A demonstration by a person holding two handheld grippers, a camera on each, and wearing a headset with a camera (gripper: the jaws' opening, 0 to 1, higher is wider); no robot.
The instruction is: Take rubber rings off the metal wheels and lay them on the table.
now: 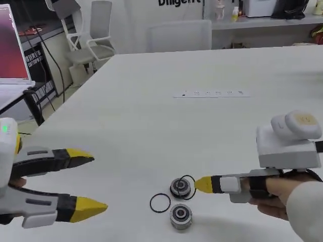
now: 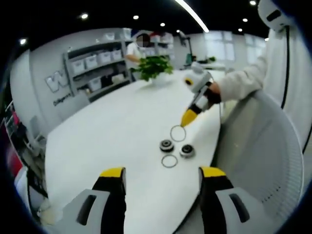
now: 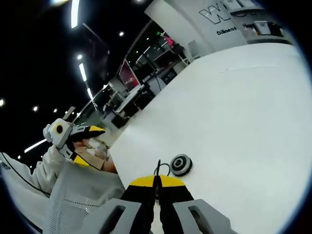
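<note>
Table (image 1: 202, 126): white, carries all parts. Left claw (image 1: 96, 182): jaws spread, holding nothing, well apart from the parts. Right claw (image 1: 198, 184): jaws pinched on the held rubber ring (image 2: 178, 133). Metal wheels: two, far metal wheel (image 1: 180, 187) and near metal wheel (image 1: 180, 215). Rubber rings: two; the loose rubber ring (image 1: 160, 202) lies flat on the table, just beside both wheels.

Beyond the farther metal wheel (image 1: 180, 187) the white desk (image 1: 166, 116) lies bare up to a flush socket strip (image 1: 212, 94). Just right of that wheel the right tongs (image 1: 198, 184), clamped on a black rubber ring (image 1: 190, 177), block the way. Nearer than it lie a loose rubber ring (image 1: 151, 203) and a second wheel (image 1: 180, 215), while leftward bare desk runs to the spread left tongs (image 1: 100, 182).
</note>
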